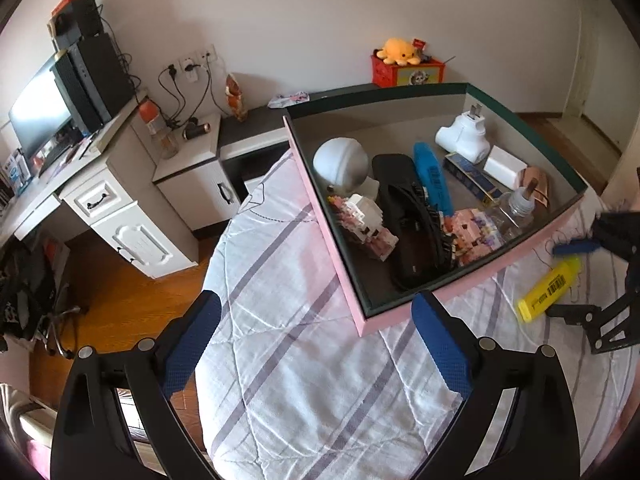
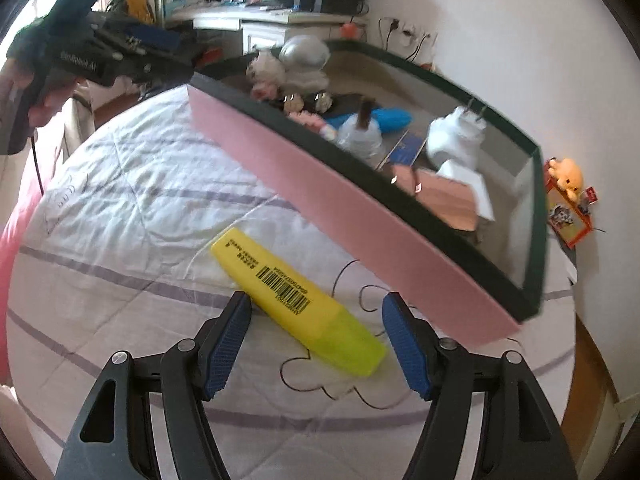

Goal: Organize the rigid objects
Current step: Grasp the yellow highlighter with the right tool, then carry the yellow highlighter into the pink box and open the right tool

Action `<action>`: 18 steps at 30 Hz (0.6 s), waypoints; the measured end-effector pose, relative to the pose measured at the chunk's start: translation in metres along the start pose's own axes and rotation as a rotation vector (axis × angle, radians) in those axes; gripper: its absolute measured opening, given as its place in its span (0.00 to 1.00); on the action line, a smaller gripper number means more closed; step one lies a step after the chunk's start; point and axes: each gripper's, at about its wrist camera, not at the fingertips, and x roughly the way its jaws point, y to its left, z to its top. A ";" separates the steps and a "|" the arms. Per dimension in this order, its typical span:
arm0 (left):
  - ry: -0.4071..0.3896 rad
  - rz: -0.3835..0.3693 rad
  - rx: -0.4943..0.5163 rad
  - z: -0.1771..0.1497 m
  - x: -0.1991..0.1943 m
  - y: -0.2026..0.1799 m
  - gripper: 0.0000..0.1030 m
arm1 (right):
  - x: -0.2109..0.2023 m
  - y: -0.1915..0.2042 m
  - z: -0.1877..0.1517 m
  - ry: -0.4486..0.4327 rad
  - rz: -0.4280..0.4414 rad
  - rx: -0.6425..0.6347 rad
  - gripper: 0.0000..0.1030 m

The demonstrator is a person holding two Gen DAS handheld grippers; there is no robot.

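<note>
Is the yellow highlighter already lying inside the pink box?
No, the yellow highlighter lies on the bed quilt outside the pink box, between the open fingers of the right tool.

The highlighter (image 2: 298,302) is seen as smooth yellow plastic with a translucent cap. The bedsheet (image 1: 288,360) is shown as matt, creased cloth. The box (image 2: 360,236) appears to be matt pink card, though blur limits certainty. Knurled blue rubbery pads (image 2: 226,350) are carried on matt black plastic fingers. The floor (image 1: 120,300) is glossy wood.
</note>
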 end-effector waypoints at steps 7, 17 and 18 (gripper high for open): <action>0.010 -0.093 -0.027 0.007 0.000 -0.003 0.33 | -0.023 -0.019 -0.031 -0.024 0.042 0.136 0.26; 0.043 -0.058 -0.002 0.012 0.013 -0.016 0.13 | -0.062 -0.074 -0.094 -0.014 -0.094 0.358 0.26; 0.048 -0.052 -0.005 0.013 0.015 -0.016 0.12 | -0.061 -0.079 -0.094 -0.015 -0.104 0.379 0.26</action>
